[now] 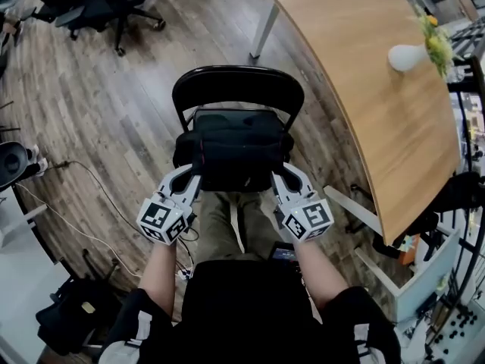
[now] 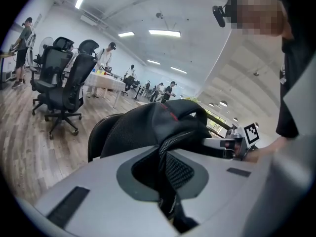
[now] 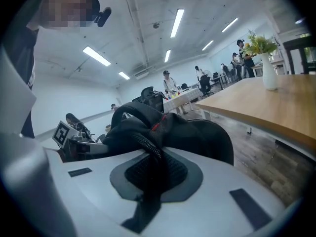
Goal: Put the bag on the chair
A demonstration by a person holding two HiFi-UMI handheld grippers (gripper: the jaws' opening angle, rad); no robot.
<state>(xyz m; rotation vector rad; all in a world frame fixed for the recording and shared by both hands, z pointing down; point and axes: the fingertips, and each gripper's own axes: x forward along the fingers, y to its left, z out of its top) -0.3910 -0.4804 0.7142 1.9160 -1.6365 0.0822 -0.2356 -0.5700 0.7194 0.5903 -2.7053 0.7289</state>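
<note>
A black bag (image 1: 236,152) lies on the seat of a black chair (image 1: 238,86) right in front of me, its curved backrest on the far side. My left gripper (image 1: 194,174) is shut on a black strap at the bag's left side, and that strap (image 2: 168,181) runs between its jaws in the left gripper view. My right gripper (image 1: 279,174) is shut on a strap at the bag's right side, and this strap (image 3: 148,181) shows pinched between its jaws. The bag (image 3: 158,127) bulges up ahead of the right jaws, the chair back behind it.
A curved wooden table (image 1: 371,74) with a white vase (image 1: 409,56) of flowers stands to the right. Black office chairs (image 1: 106,6) stand at the far left. Cables (image 1: 83,203) trail over the wooden floor at left. Several people stand far off in the room.
</note>
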